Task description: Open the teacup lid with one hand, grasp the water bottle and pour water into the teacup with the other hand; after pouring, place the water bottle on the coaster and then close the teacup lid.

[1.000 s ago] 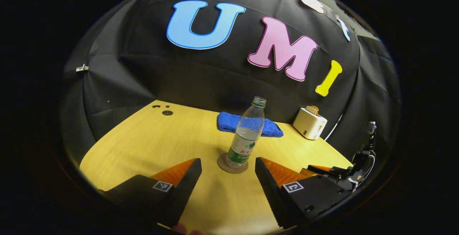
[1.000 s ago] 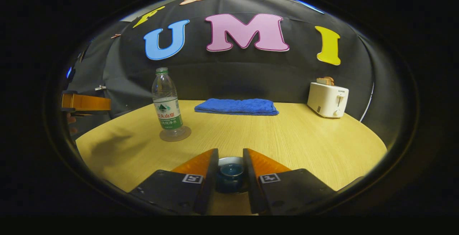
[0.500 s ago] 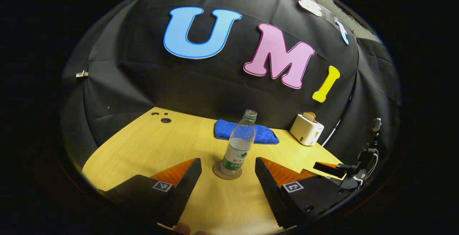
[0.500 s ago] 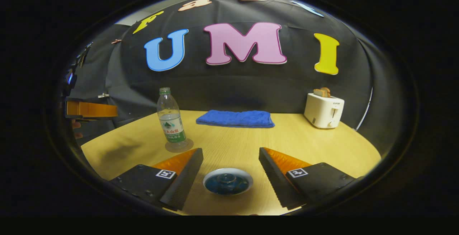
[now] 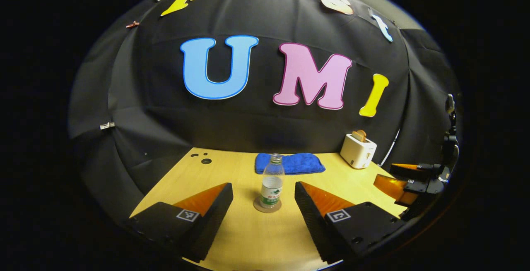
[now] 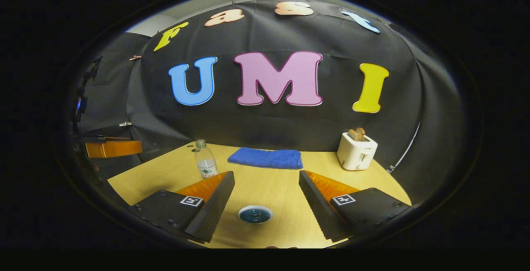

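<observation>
Both grippers' ridged fingers spread — clear plastic bottle upright on round coaster.

In the left gripper view, bare table runs toward 12 o'clock until the water bottle on its coaster. The blue towel lies behind, the toaster at 2 o'clock, and seemingly the other gripper at 3 o'clock.
</observation>
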`<state>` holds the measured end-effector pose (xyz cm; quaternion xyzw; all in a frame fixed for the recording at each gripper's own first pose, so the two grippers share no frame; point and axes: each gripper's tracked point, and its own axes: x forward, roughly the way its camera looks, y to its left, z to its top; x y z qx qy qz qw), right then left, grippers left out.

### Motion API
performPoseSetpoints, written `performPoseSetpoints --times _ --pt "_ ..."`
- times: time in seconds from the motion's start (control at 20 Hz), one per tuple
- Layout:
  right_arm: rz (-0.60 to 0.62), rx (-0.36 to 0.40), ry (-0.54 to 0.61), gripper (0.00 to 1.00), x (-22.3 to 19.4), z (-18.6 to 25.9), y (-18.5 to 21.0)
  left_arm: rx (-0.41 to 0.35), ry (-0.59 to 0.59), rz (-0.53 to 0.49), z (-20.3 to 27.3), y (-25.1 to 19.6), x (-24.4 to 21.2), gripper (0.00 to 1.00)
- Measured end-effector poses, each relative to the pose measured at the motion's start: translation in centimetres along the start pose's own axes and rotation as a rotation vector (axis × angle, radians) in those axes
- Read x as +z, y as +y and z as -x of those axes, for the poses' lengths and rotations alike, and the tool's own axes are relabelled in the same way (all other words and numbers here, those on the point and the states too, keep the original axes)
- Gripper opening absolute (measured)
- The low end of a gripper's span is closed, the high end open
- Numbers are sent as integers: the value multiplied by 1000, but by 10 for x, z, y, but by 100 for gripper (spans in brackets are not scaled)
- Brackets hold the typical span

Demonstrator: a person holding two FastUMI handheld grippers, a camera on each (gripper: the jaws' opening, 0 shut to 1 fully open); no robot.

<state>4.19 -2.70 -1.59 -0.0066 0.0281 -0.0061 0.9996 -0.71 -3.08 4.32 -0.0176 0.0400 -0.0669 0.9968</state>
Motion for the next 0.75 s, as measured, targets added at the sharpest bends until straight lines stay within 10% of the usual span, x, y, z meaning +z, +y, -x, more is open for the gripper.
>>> performPoseSetpoints --times 0.75 --pt "32 -29 -140 97 88 83 51 19 -90 -55 97 6 21 95"
